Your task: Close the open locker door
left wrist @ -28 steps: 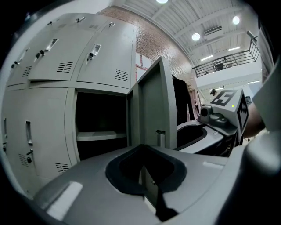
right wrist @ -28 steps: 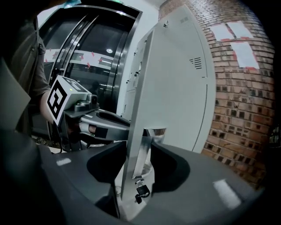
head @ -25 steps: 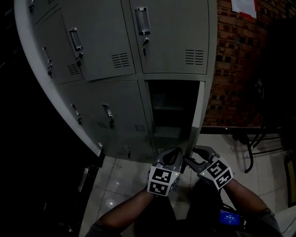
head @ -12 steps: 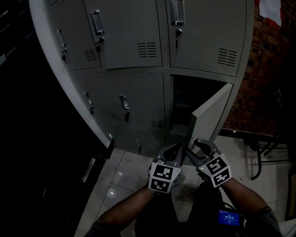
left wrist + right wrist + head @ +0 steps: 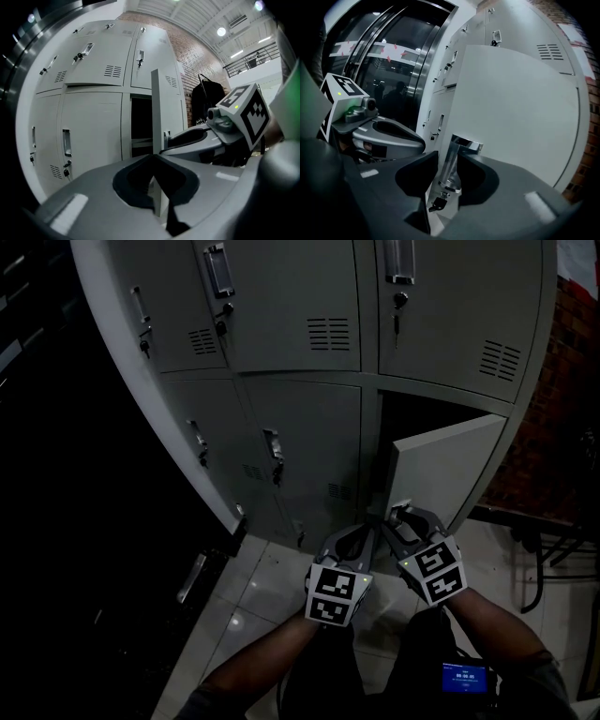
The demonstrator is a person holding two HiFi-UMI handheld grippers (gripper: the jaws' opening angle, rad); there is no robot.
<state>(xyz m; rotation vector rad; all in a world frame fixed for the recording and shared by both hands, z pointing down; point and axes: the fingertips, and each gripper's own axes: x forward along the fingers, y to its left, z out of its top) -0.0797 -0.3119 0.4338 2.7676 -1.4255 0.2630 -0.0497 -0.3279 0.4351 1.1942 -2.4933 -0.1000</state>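
Head view: I see the locker door (image 5: 441,460) half open, with the left hand-held gripper (image 5: 367,532) beside its free edge.

Left gripper view: jaws together, empty.

Right gripper view: the right hand-held gripper (image 5: 449,174) has just been closing and now clasps the door's handle (image 5: 451,161). I judge the door to be light, stiff sheet metal, and the handle the best hold.

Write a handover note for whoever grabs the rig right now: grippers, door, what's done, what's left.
Right gripper: jaws have just been closing round the door handle; the pads look pressed on it.
Left gripper: shut, empty, close beside the right one, looking at the door edge-on.
Locker door: bottom right of the bank, roughly half open, with the dark compartment showing behind it.
Done: handle gripped.
Left: swing the door flush with the frame, then let go.
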